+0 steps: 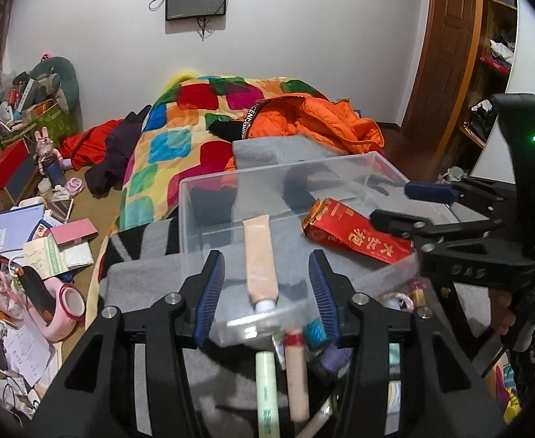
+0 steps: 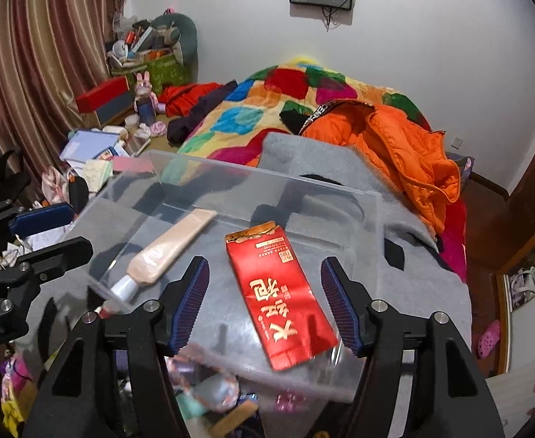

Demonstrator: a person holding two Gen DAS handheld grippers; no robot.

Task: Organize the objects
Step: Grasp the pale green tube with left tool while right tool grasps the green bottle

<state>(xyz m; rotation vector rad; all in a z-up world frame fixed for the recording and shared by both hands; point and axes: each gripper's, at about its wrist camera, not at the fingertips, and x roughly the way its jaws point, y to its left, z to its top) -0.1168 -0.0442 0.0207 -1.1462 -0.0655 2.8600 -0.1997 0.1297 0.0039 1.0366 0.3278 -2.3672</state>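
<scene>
A clear plastic box (image 1: 209, 197) (image 2: 373, 215) sits on a grey blanket on the bed. Inside it lie a beige cosmetic tube (image 1: 258, 259) (image 2: 172, 248) with a white cap and a red packet (image 1: 355, 231) (image 2: 282, 292) with gold characters. My left gripper (image 1: 267, 292) is open and empty, its fingers either side of the tube at the box's near wall. My right gripper (image 2: 265, 303) is open and empty, its fingers either side of the red packet; it also shows in the left wrist view (image 1: 406, 204). The left gripper shows at the left of the right wrist view (image 2: 48, 233).
More tubes (image 1: 267, 390) and small items (image 2: 212, 390) lie in front of the box near the grippers. A colourful quilt (image 1: 180, 135) and an orange jacket (image 2: 406, 146) lie behind it. Books, boxes and toys (image 1: 37, 241) clutter the floor on the left. A wooden shelf (image 1: 486, 73) stands at the right.
</scene>
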